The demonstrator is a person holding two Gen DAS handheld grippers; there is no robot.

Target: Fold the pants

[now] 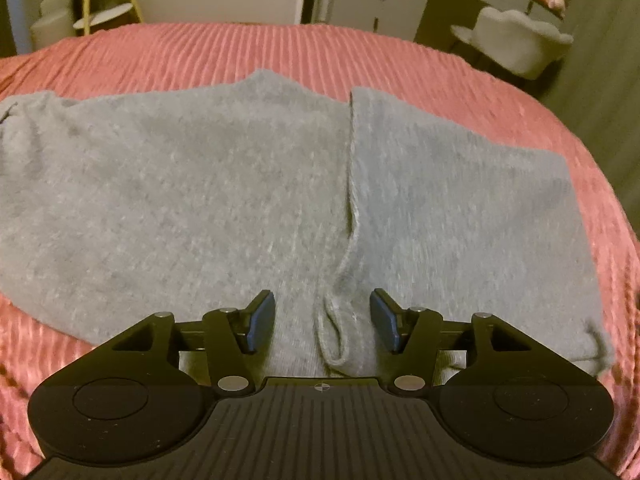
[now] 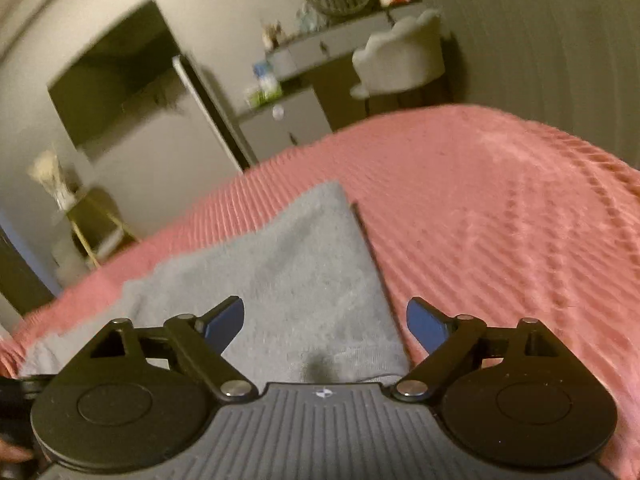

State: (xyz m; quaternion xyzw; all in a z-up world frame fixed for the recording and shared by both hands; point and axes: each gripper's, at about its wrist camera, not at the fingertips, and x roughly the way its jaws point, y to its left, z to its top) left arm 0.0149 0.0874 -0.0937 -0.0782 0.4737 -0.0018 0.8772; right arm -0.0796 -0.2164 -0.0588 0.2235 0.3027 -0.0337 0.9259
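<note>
Grey knit pants (image 1: 180,184) lie flat across a pink ribbed bedspread (image 1: 240,52), with one part folded over so that its edge (image 1: 352,160) runs down the middle. A drawstring loop (image 1: 332,332) lies on the cloth between the blue pads of my left gripper (image 1: 322,320), which stands open just above the near edge, pads clear of the cloth. In the right wrist view the pants (image 2: 304,280) end at a straight right edge. My right gripper (image 2: 325,324) hangs open above that near corner, holding nothing.
Beyond the bed's far edge stand a grey dresser (image 1: 380,4), a pale scalloped chair (image 1: 520,40) and a gold-legged side table (image 1: 108,12). A white door (image 2: 208,108) and a dark wall panel (image 2: 116,76) show behind. Bare bedspread (image 2: 500,208) extends right of the pants.
</note>
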